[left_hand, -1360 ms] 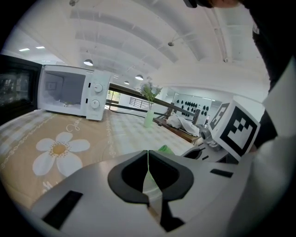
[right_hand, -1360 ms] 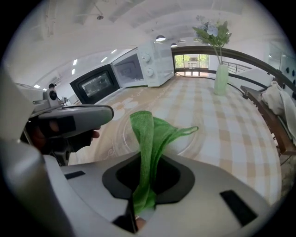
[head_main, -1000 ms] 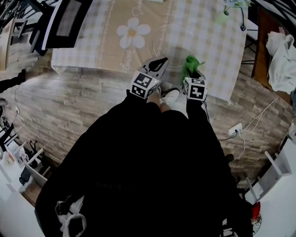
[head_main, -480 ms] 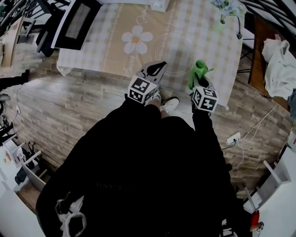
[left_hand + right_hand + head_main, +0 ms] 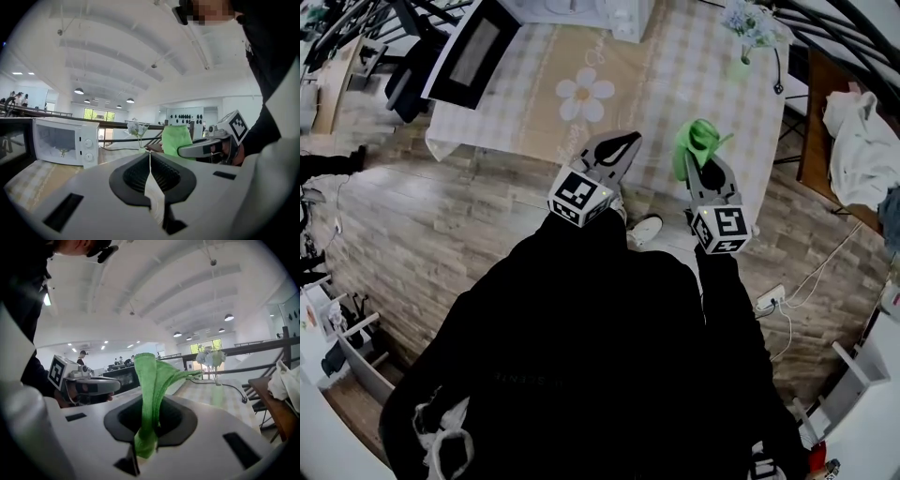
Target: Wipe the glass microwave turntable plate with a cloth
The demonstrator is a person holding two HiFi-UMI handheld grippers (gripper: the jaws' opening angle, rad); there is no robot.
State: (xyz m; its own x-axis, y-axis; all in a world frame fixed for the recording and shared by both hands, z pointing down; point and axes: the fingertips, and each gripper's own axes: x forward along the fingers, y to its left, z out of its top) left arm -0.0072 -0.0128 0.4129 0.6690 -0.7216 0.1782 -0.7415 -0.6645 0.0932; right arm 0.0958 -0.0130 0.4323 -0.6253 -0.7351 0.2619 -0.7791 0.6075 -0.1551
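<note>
1. Both tools have come up and forward since a second ago. The right hand-held gripper (image 5: 702,160) has swung out to the right with its cloth lifted, and a white microwave (image 5: 65,147) has come into view at the far end of the tabletop (image 5: 727,89).
2. The right hand-held gripper is clamped on the green cloth (image 5: 696,141). A folded strip of it stands up out of the jaws and flops toward the far side.
3. The left hand-held gripper (image 5: 628,142) has its jaws brought together, with only a thin pale seam between them. I can make out nothing held there.
4. The glass turntable plate (image 5: 662,118) seems to lie on the tabletop near its near edge, between the two tools, and neither tool touches it.
5. To wipe well, I would:
   - bring the cloth down so a broad fold lies flat on the glass rather than just its tip;
   - steady the rim with the left tool;
   - sweep in overlapping circles from the middle outward;
   - keep the pressure light, because the plate sits close to the edge and could slide.
6. The clear glass shows only as a faint ring against the checked covering, so its exact outline is uncertain. Both gripper views look level across the room and miss the plate entirely. The person's dark clothing hides everything on the near side.
</note>
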